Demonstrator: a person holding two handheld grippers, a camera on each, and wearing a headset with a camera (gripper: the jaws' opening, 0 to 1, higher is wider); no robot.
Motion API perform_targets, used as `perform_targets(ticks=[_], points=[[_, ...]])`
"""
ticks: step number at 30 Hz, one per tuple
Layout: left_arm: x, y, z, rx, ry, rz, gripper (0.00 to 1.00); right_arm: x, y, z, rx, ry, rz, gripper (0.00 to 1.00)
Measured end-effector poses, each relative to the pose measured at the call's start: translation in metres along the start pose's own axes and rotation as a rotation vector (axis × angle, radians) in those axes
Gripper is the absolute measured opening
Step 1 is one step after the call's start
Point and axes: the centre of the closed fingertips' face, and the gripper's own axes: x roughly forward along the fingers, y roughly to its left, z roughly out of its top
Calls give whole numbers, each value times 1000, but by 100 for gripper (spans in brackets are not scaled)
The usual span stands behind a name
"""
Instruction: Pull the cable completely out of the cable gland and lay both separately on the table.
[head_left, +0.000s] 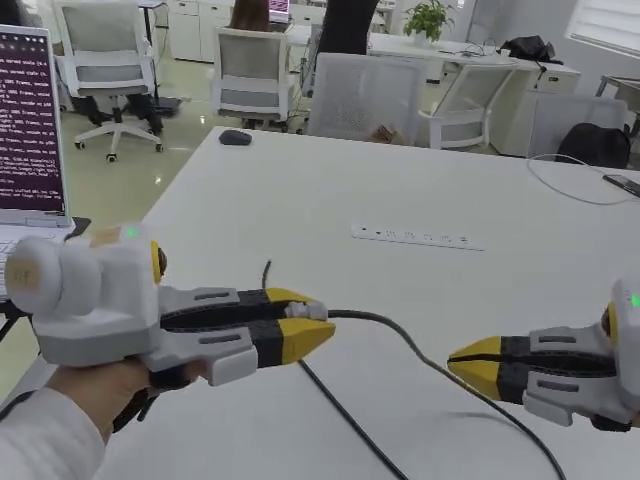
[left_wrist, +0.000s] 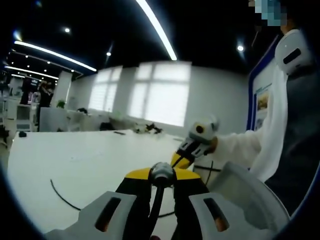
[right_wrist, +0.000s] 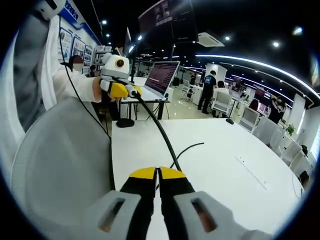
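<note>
In the head view my left gripper (head_left: 312, 326) is shut on the small grey cable gland (head_left: 313, 310) at its yellow tips, held above the white table (head_left: 300, 200). The black cable (head_left: 400, 345) leaves the gland and curves right and down, passing just under my right gripper (head_left: 453, 360), whose jaws are shut with nothing seen between them. Another stretch of cable (head_left: 340, 410) lies on the table under the left gripper. In the left gripper view the gland (left_wrist: 161, 173) sits between the jaws with the cable (left_wrist: 155, 210) running back through them. The right gripper view shows the cable (right_wrist: 155, 122) stretching to the left gripper (right_wrist: 131, 92).
A white power strip (head_left: 415, 237) lies mid-table and a dark mouse (head_left: 235, 138) at the far edge. An open laptop (head_left: 30, 130) stands at the left. A phone (head_left: 622, 183) and a thin white wire (head_left: 570, 190) are at the right. Office chairs (head_left: 255, 85) stand behind the table.
</note>
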Motion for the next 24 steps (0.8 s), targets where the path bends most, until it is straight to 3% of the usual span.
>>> perform_targets(ticks=[3,8,16,24], points=[[1,0,-1,2,4,0,17,0,0,2,11,-7,-4,1],[5,-5,-4,10,19,-18,17,5,6,21,-11,-41,14,7],[7,-11,-6,22,32,-43,17,24,30,52,-118,-57,111,15],[8,-19,-5,36,22,-81,17,43,49,69,-209,-50,184,12]])
